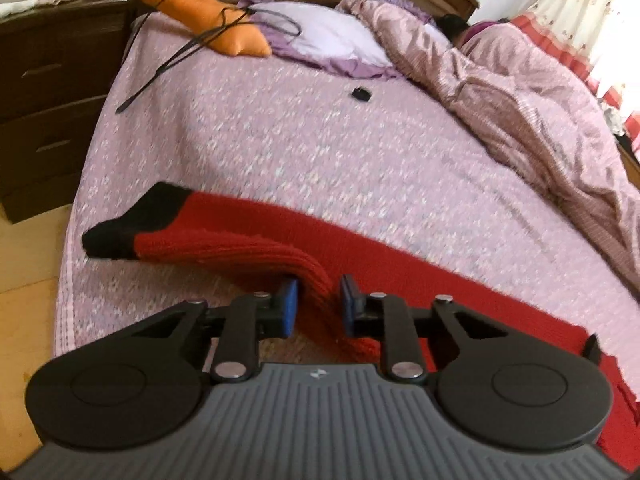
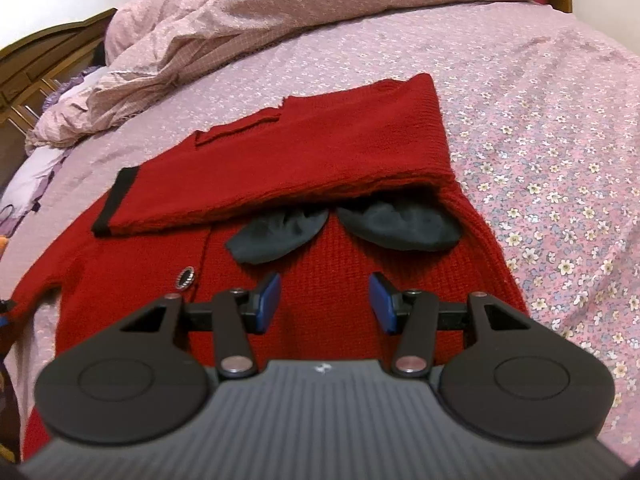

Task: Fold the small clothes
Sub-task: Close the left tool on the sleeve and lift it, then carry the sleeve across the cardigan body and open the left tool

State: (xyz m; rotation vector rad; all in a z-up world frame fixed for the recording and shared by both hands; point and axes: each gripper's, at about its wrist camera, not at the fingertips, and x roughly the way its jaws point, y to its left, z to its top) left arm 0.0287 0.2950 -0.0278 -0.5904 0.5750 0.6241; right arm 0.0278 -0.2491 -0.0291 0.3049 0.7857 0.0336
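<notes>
The left tool is clamped on the ribbed red sleeve, low in the frame's centre, while the right tool hangs apart and empty over the red cardigan spread on the bed. One sleeve already lies folded across, so this looks like the second sleeve fold. Next, carry the black cuff across the body and lay it flat.

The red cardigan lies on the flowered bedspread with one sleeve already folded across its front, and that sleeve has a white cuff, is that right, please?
Not quite: the cuff of the folded sleeve is black, not white, as the right wrist view shows. The rest stands: the red cardigan lies on the flowered bedspread with that sleeve folded across its front.
</notes>
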